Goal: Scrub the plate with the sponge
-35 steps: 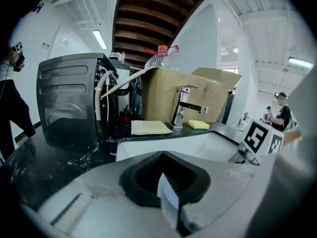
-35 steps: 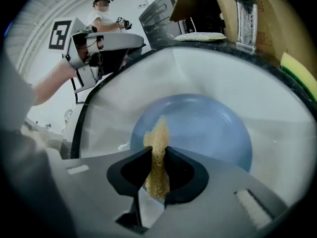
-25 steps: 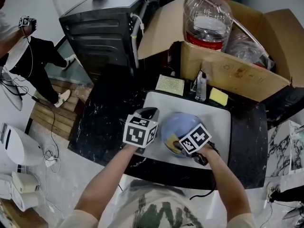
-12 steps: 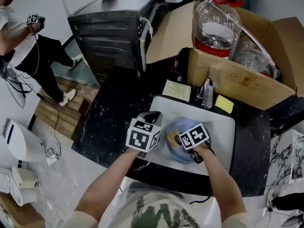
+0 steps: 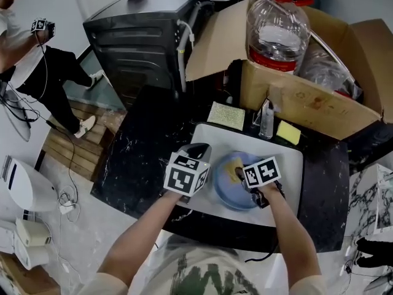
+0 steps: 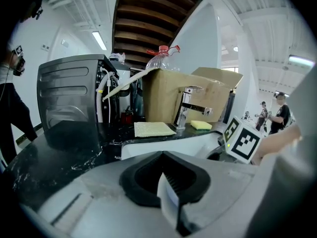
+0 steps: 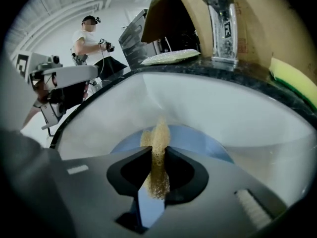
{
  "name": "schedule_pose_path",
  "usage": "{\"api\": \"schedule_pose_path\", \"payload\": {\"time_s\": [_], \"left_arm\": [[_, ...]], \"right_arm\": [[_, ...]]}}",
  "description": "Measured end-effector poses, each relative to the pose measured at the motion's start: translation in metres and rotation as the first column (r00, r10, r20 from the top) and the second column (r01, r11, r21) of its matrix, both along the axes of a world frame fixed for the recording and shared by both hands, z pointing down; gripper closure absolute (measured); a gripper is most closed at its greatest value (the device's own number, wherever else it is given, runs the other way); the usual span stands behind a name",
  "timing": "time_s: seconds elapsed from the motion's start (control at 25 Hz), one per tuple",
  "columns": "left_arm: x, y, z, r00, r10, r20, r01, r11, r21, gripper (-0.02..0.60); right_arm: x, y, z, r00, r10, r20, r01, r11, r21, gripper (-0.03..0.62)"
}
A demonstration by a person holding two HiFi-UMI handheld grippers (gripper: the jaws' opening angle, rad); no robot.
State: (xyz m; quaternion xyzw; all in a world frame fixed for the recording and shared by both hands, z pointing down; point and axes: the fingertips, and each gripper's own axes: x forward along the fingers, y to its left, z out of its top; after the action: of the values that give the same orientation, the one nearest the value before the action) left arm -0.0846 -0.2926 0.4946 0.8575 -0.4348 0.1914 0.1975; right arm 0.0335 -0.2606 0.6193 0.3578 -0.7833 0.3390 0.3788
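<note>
At the back left, a big dark grey machine (image 5: 141,35). Next to it on the right, a large open cardboard box (image 5: 307,103) with a big clear bottle (image 5: 276,26) with a red top inside.

In front of those, a black counter (image 5: 141,158) with white streaks. Set into the counter, a white sink (image 5: 288,165).

Far off at the left edge, another person (image 5: 24,48) standing on the floor.

Down in the sink, a round blue plate (image 5: 230,192), lying flat near the left side.

At the sink's left rim, just beside the plate, the left gripper (image 6: 166,182). Jaws pressed together, nothing clear to see between them. Pointing away toward the box.

Over the plate, the right gripper (image 7: 157,170). Jaws squeezed tight on a yellow sponge (image 7: 157,143). Sponge sticking out in front of the jaws and touching the plate near the middle.

On the counter behind the sink, a flat yellow-green cloth (image 5: 226,115). Right of that, a small shiny tap (image 5: 266,118) standing at the sink's back rim. Right of the tap, a second little yellow sponge (image 5: 288,132) lying on the counter, well apart from the plate.
</note>
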Motion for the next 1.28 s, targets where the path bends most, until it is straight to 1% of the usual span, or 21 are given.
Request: {"api": "schedule_pose_path", "payload": {"time_s": [0.08, 0.2, 0.32, 0.56, 1.0, 1.28], "left_arm": [[0.002, 0.0, 0.002, 1.0, 0.004, 0.001, -0.004, 1.0, -0.005, 0.581], [0.006, 0.001, 0.003, 1.0, 0.019, 0.011, -0.019, 1.0, -0.001, 0.581], [0.009, 0.001, 0.002, 1.0, 0.026, 0.013, -0.026, 1.0, 0.001, 0.582], [0.004, -0.002, 0.002, 1.0, 0.009, 0.011, -0.009, 1.0, -0.013, 0.583], [0.009, -0.003, 0.006, 0.999, 0.023, 0.028, -0.022, 1.0, -0.018, 0.584], [0.015, -0.001, 0.006, 0.999, 0.042, 0.033, -0.041, 0.999, -0.015, 0.583]], "right_arm": [[0.0, 0.004, 0.005, 1.0, -0.01, -0.006, 0.009, 1.0, -0.019, 0.514], [-0.008, 0.011, 0.015, 0.999, -0.048, -0.021, 0.047, 0.998, -0.043, 0.513], [-0.015, 0.011, 0.021, 0.999, -0.05, -0.015, 0.049, 0.998, -0.048, 0.513], [-0.005, -0.003, 0.03, 0.999, 0.017, -0.042, -0.018, 0.999, -0.034, 0.511], [0.046, -0.017, 0.035, 0.982, 0.171, -0.076, -0.173, 0.985, -0.017, 0.51], [0.071, -0.01, 0.037, 0.969, 0.213, -0.128, -0.221, 0.974, -0.047, 0.511]]}}
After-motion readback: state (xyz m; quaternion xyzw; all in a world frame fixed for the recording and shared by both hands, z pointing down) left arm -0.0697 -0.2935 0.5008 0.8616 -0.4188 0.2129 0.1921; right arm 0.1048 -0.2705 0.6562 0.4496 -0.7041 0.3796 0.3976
